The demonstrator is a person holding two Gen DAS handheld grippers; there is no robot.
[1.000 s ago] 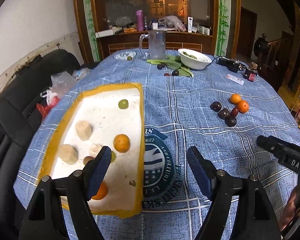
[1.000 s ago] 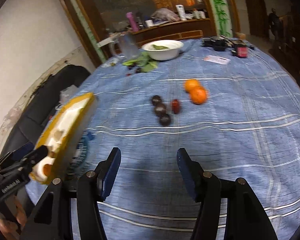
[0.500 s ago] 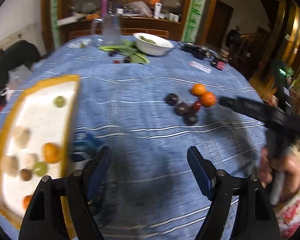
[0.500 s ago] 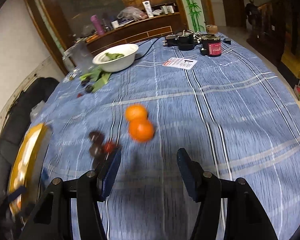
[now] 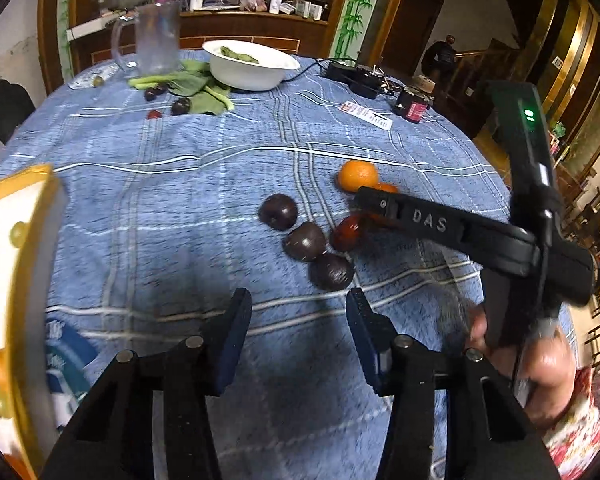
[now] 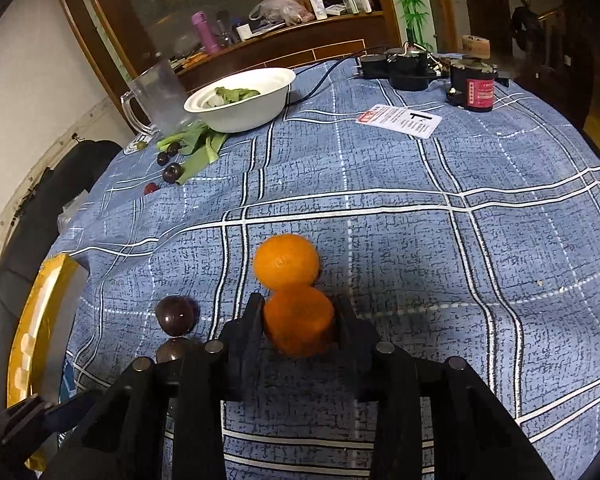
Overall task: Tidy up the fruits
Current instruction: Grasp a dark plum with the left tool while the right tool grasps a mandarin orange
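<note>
Two wrist views over a round table covered by a blue checked cloth (image 6: pixel 480 240).

Right gripper (image 6: pixel 298 312) low over the cloth, jaws closing around the nearer orange (image 6: pixel 299 322), both pads flat against its sides. Touching it on the far side, a second orange (image 6: pixel 286 261). Just left of these, a dark plum (image 6: pixel 177 315) and another one half hidden behind the gripper's frame.

Left gripper (image 5: pixel 298 312) above bare cloth, jaws closing with nothing between them. Just beyond its tips, three dark plums (image 5: pixel 306 240) in a slanting row and a small red fruit (image 5: pixel 347 233) beside them. Right gripper reaching across from the right of that view, held by a hand (image 5: pixel 540 372).

At the left edge, a yellow-rimmed white tray (image 5: pixel 10 280) with several small fruits on it, blurred.

At the far side of the table, a white bowl (image 6: pixel 242 98) with greens, a clear jug (image 6: pixel 160 94), leafy stalks, and a few more dark fruits.
</note>
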